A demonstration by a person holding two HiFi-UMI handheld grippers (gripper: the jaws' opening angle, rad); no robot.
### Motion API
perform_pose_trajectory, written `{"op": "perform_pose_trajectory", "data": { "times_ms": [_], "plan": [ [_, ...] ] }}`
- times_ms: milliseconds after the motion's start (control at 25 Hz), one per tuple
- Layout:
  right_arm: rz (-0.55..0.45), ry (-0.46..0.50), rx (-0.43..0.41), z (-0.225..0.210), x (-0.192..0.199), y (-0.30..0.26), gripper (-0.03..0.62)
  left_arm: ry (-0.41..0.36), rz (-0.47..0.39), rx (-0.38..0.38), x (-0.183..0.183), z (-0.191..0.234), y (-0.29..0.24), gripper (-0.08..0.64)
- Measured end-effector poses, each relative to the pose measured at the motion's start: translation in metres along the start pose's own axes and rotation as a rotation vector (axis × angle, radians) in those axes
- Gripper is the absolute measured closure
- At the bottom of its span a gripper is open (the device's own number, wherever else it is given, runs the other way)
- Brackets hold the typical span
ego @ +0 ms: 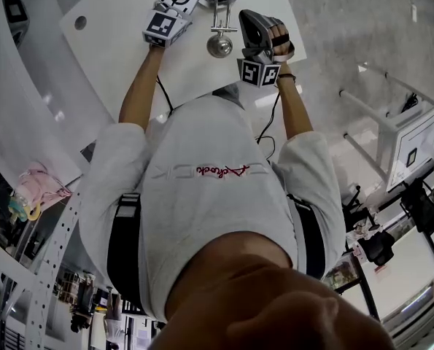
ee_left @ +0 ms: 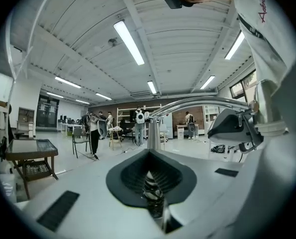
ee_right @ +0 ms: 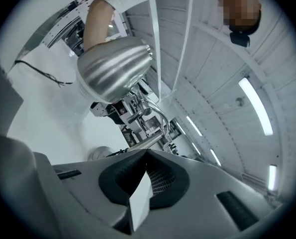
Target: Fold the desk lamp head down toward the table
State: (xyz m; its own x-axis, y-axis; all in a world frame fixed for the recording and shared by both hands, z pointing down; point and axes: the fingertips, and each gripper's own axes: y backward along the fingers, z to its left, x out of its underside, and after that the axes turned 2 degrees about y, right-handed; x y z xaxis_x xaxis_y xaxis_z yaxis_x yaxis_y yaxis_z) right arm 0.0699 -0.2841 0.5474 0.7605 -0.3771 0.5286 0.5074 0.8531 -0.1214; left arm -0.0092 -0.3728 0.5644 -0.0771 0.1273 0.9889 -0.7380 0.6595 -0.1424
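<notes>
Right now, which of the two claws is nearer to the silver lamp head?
The right claw: the lamp head hangs close before it; the left claw faces the lamp's upright pole instead.

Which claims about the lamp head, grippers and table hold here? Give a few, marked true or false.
1. The lamp head is silver metal. True.
2. The left gripper has its jaws wide apart. False: they are together.
3. The table is white. True.
4. In the head view the lamp head sits left of both grippers. False: it is between them.
5. The right gripper has its jaws together. True.
6. The person wears a black shirt. False: the shirt is white.
</notes>
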Motion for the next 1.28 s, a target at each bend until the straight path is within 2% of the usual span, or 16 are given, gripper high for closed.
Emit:
{"op": "perform_pose_trajectory", "data": {
  "times_ms": [120,280,360,440,600,680,800,880,1080,1280],
  "plan": [
    [0.052,-0.23,0.005,-0.007,0.007,0.004,0.574,0.009,0.001,-0.016,0.001,-0.001,0.009,0.534],
    [0.063,-0.724,0.052,-0.037,0.01,0.015,0.574,0.031,-0.021,-0.038,-0.009,-0.004,0.027,0.534],
    [0.036,-0.928,0.06,-0.047,0.009,0.021,0.574,0.053,-0.038,-0.059,-0.017,-0.004,0.039,0.534],
    [0.007,-1.072,0.07,-0.05,0.009,0.028,0.574,0.065,-0.043,-0.076,-0.023,-0.006,0.052,0.534],
    [-0.037,-1.269,0.096,-0.05,0.009,0.034,0.574,0.074,-0.036,-0.066,-0.026,-0.019,0.071,0.534],
    [-0.023,-1.268,0.125,-0.046,0.006,0.043,0.574,0.079,-0.032,-0.064,-0.024,-0.028,0.083,0.534],
    [-0.004,-1.145,0.139,-0.043,-0.008,0.051,0.574,0.075,-0.056,-0.065,-0.028,-0.033,0.097,0.534],
    [-0.003,-1.11,0.144,-0.04,-0.019,0.057,0.574,0.073,-0.074,-0.063,-0.031,-0.036,0.109,0.534],
    [0.001,-1.163,0.176,-0.017,-0.044,0.085,0.574,0.07,-0.068,-0.046,-0.027,-0.06,0.148,0.534],
    [0.011,-1.169,0.173,-0.006,-0.055,0.104,0.575,0.092,-0.075,-0.056,-0.021,-0.081,0.164,0.534]
  ]
}}
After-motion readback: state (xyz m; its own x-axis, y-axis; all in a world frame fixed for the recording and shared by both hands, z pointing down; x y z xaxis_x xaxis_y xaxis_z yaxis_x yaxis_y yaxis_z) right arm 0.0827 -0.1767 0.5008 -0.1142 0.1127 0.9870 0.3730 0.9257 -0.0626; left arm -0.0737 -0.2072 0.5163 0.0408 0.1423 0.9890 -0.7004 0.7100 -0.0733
